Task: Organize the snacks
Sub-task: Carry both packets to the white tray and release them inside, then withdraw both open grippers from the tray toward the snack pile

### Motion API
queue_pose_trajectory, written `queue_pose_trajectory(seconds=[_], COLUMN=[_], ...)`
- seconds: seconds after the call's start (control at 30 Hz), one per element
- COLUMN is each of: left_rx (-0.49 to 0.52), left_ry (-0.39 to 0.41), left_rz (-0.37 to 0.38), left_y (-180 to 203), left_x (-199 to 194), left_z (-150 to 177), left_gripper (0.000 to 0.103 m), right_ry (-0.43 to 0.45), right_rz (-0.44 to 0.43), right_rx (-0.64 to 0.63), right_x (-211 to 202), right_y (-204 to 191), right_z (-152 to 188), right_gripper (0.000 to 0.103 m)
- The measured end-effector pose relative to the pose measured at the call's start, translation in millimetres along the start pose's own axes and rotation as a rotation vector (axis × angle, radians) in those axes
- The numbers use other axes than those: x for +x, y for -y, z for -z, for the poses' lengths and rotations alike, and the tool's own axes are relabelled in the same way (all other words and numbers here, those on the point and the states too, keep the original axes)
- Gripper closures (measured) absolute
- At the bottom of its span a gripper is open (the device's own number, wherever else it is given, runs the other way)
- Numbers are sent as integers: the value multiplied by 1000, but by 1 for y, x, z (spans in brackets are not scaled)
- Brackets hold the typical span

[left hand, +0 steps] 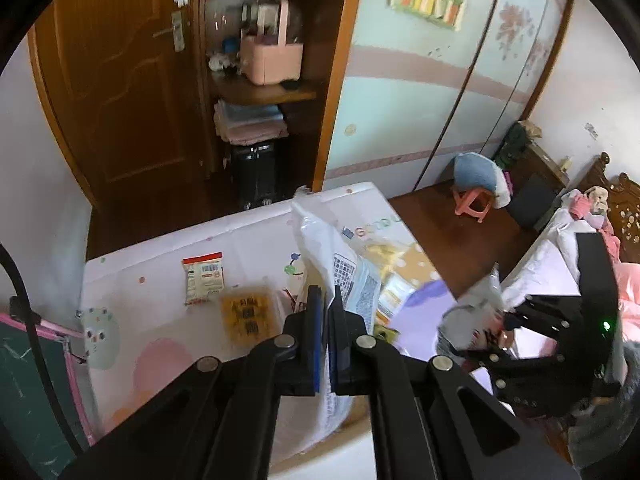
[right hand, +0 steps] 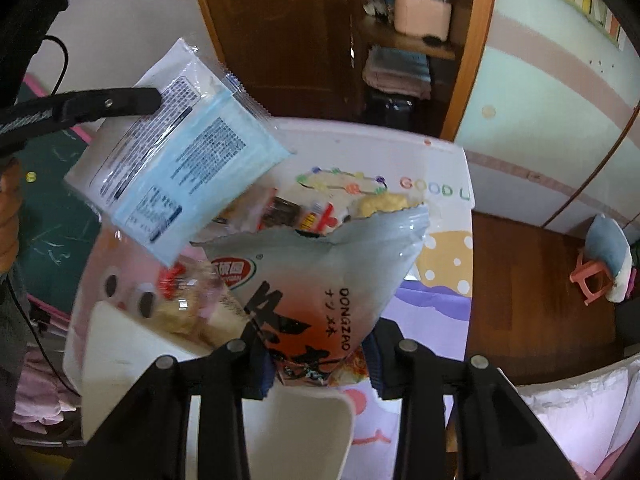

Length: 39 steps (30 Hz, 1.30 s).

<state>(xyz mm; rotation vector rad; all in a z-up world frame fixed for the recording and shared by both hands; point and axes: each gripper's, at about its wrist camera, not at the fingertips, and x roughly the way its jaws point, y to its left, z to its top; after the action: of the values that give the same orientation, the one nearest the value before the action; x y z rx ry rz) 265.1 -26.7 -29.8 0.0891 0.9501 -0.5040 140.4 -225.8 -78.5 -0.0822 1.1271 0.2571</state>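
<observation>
Pale-blue printed packet (right hand: 176, 160) clamped in left tool (left hand: 325, 300), grey pouch (right hand: 320, 280) clamped in right tool (right hand: 320, 364).

A home bedroom: bed (left hand: 552, 264), sliding wardrobe (left hand: 420, 100), wooden door (left hand: 116, 80), cluttered shelves (left hand: 264, 92).

Pale blue-and-white snack packet (right hand: 176, 160); grey bag (right hand: 320, 280) with red logo; yellow pack (left hand: 249, 314); white cartoon-print bench (left hand: 160, 280).

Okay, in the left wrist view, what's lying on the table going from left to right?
Red-and-white snack packet → yellow snack packet → white-and-blue bag pinched in the left tool → grey snack bag held by the right tool.
</observation>
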Motion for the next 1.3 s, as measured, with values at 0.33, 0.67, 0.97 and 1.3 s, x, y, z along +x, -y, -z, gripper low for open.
queue_pose_trajectory(seconds=[0.33,0.67,0.97,1.3], left_rx=[-68,-192,-193,-152], left_ry=[38,-66,-89,34], left_rz=[-65,-125,-170,-303], left_y=[34,53,67,85], left_x=[-108,-102,-83,-105], left_z=[84,190,227,217], left_gripper=[103,102,100,10], right_ry=[-4,-111,-204,-184], right_rz=[-40,-103,-59,-17], right_rx=[5,50,53,86], right_x=[-67,-67,-46,-55], right_y=[-38,-68,-81,-78], right_z=[44,113,139,141], right_gripper=[67,67,64,45])
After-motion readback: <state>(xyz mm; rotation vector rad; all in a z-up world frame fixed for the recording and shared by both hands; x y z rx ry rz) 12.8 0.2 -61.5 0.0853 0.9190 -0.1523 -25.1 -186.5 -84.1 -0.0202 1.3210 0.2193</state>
